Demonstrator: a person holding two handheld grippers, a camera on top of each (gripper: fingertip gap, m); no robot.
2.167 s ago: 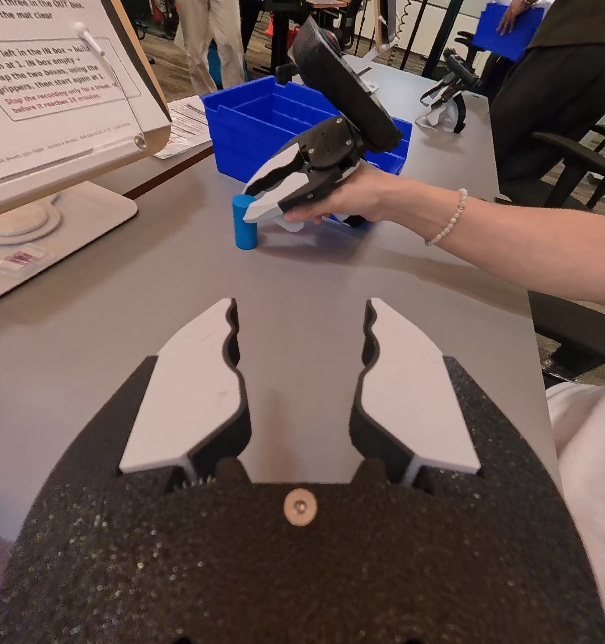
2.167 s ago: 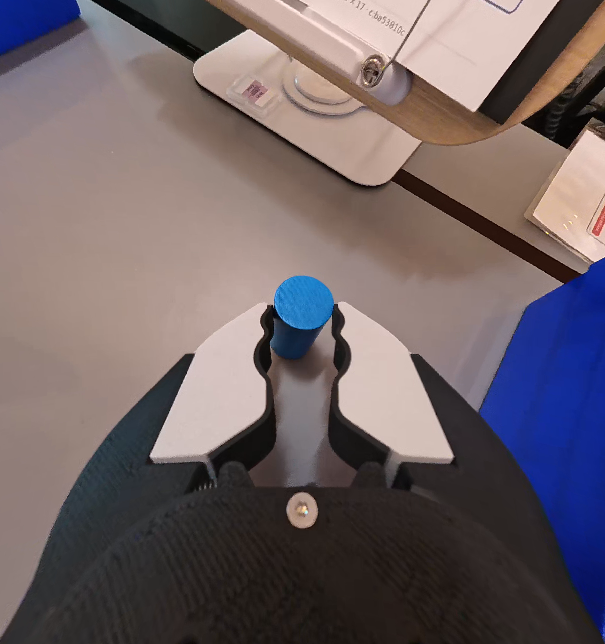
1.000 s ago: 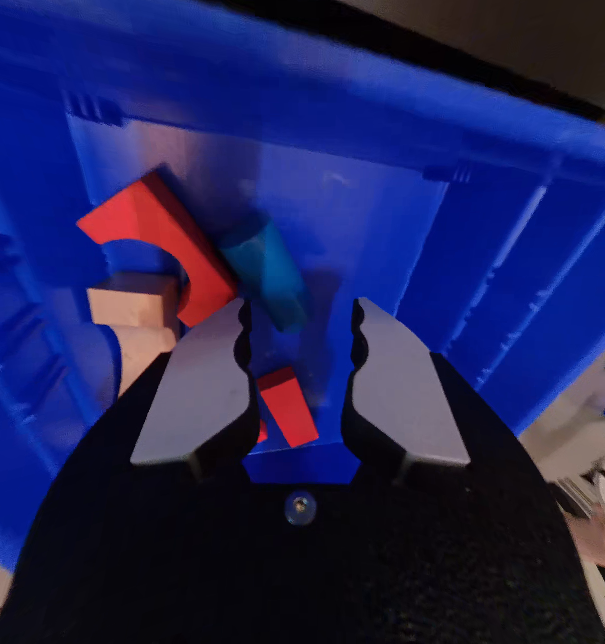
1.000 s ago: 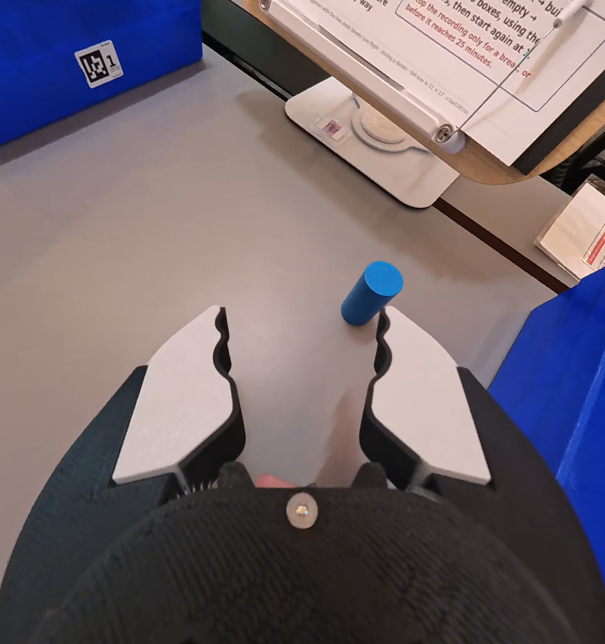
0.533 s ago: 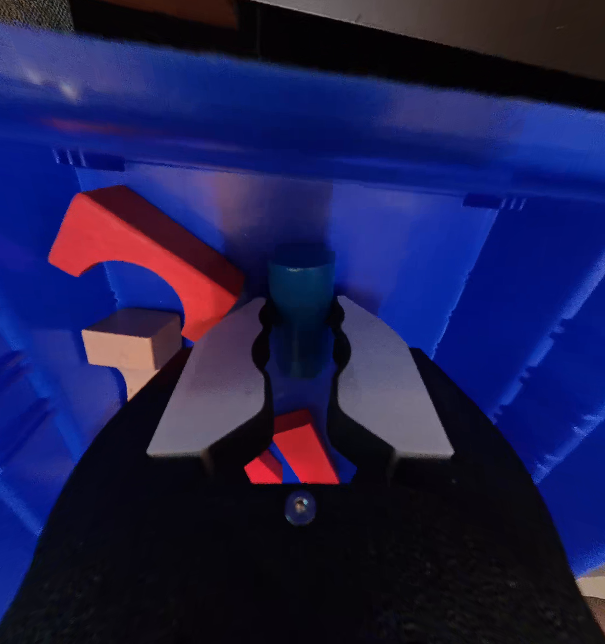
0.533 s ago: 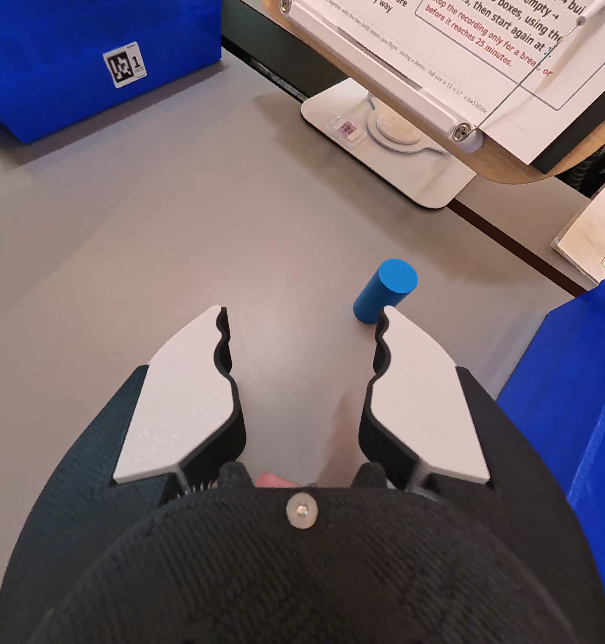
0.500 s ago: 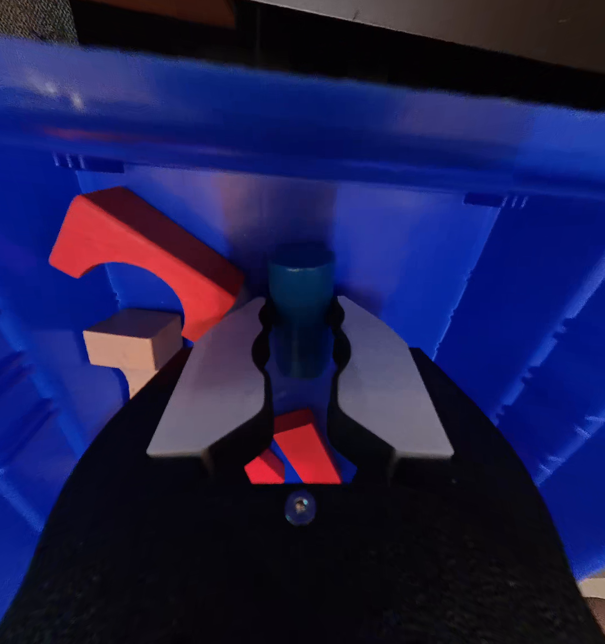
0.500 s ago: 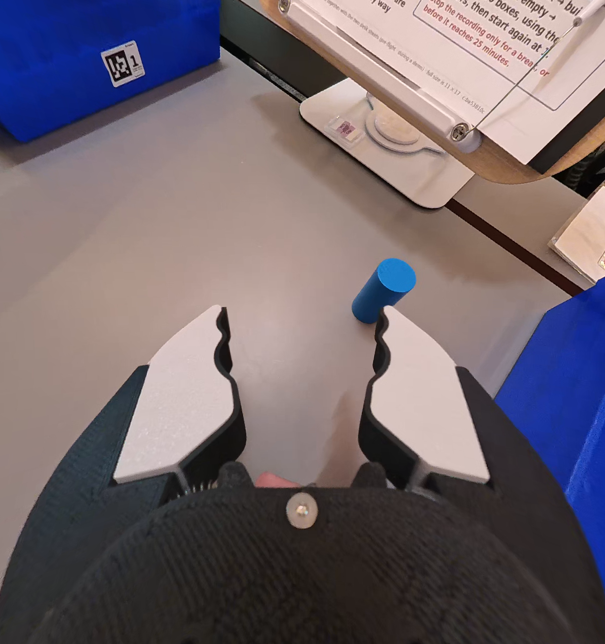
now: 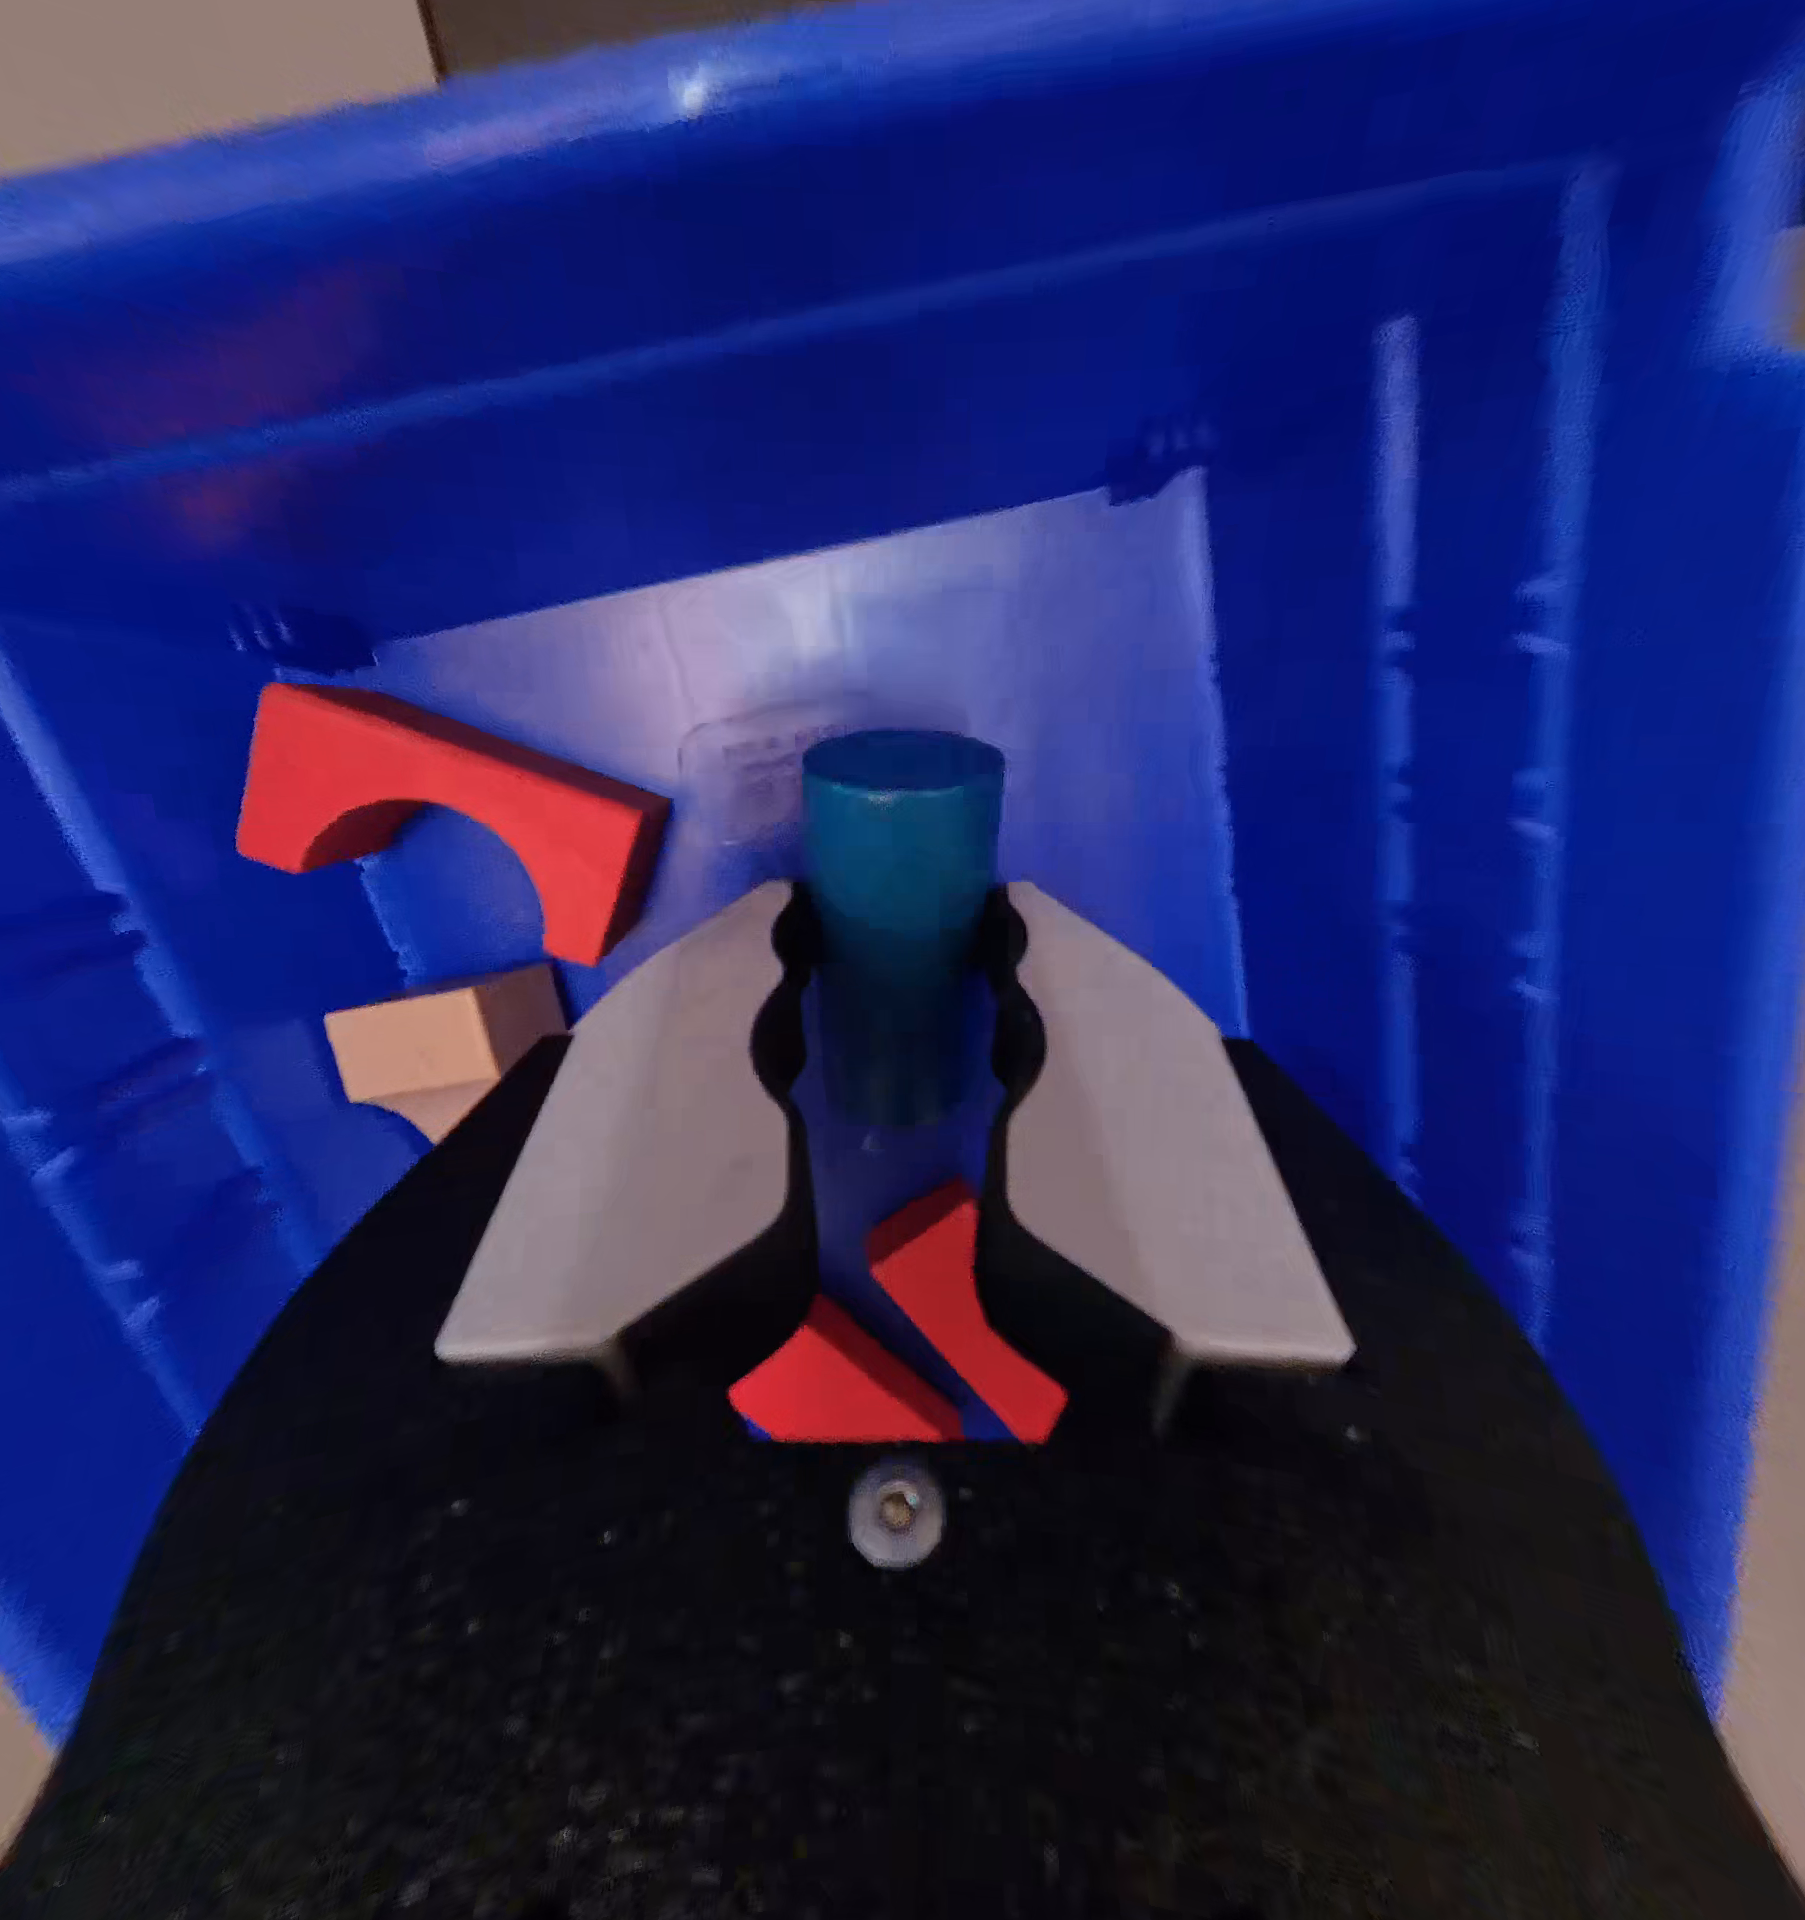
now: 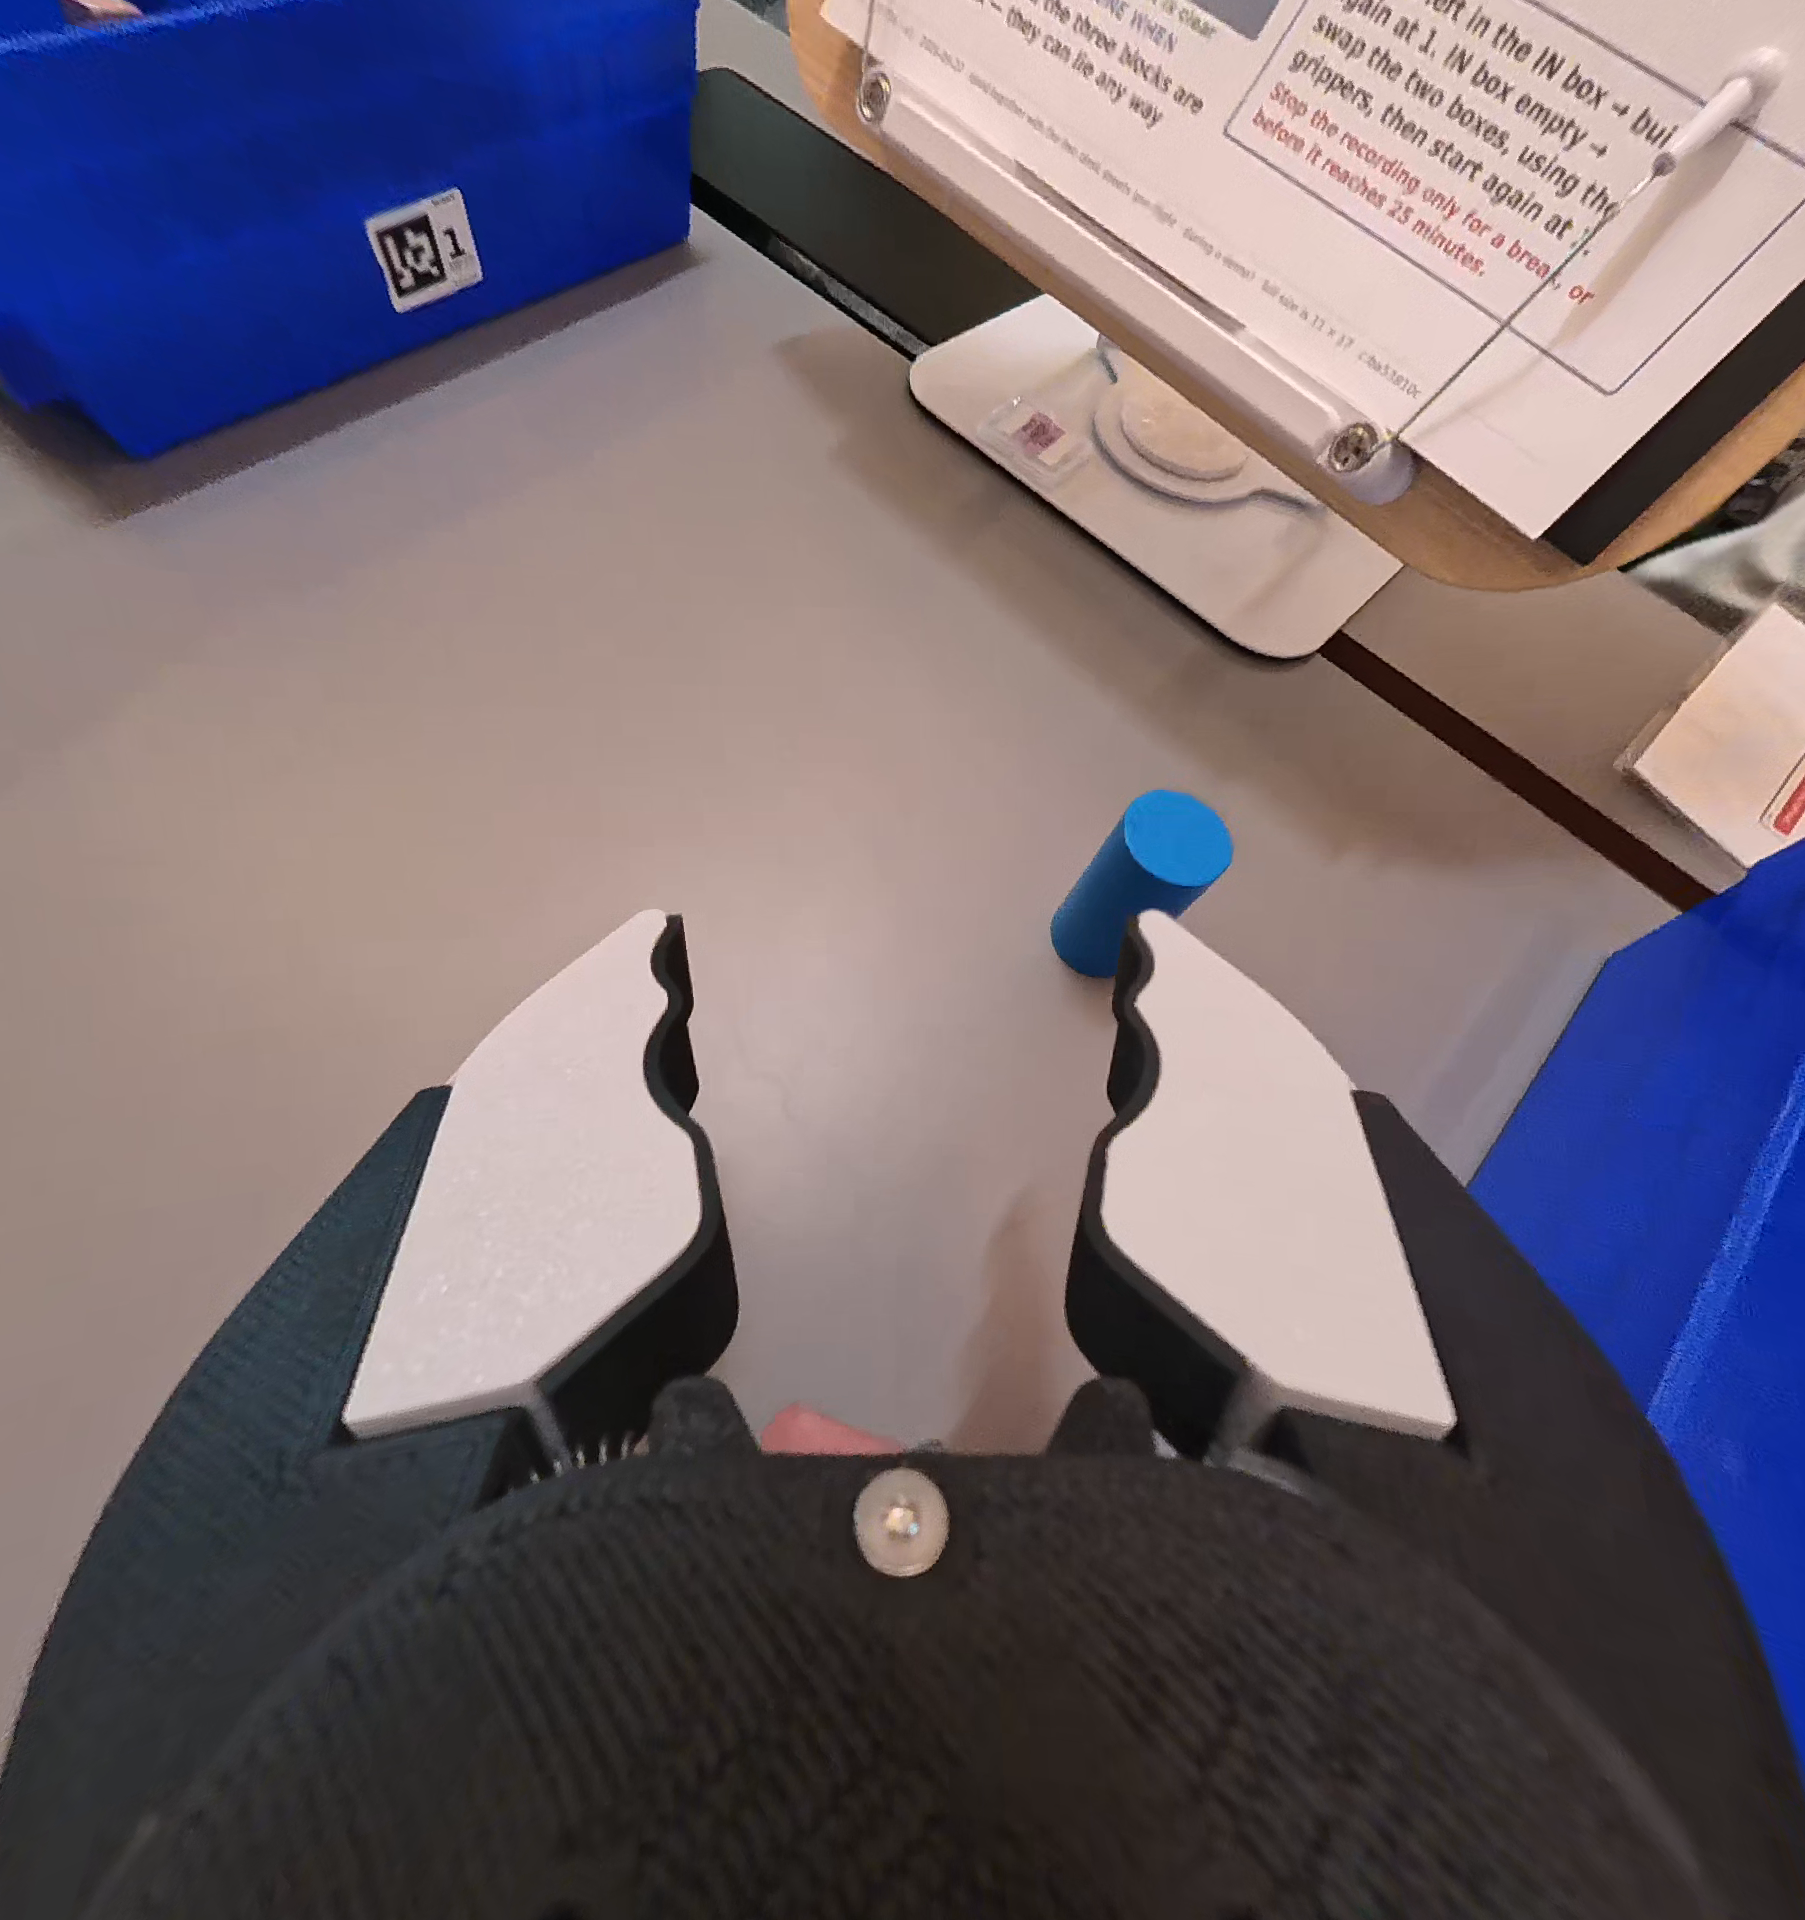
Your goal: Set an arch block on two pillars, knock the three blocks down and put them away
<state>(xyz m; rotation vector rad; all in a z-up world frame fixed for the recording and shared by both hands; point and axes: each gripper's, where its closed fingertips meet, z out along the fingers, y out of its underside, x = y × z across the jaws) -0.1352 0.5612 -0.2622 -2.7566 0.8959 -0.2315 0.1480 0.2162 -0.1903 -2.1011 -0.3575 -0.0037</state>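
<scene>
My left gripper point(image 9: 893, 914) is shut on a teal cylinder block point(image 9: 898, 862) and holds it inside a blue bin point(image 9: 1397, 727). A red arch block point(image 9: 441, 800), a tan block point(image 9: 430, 1034) and red pieces point(image 9: 929, 1340) lie on the bin floor below. My right gripper point(image 10: 903, 935) is open and empty above the grey table point(image 10: 462, 779). A blue cylinder point(image 10: 1147, 878) stands on the table just beyond the right fingertip point(image 10: 1147, 935).
A second blue bin point(image 10: 254, 187) with a square tag stands at the far left. A paper stand point(image 10: 1241, 343) on a white base is at the back. Another blue bin wall point(image 10: 1729, 1195) is close on the right. A paper packet point(image 10: 1771, 748) lies behind it. Left tips to right tips: about 45 cm.
My left gripper closed on the teal cylinder and has lifted it off the bin floor. My right gripper let go of the blue cylinder and drew back, staying open.
</scene>
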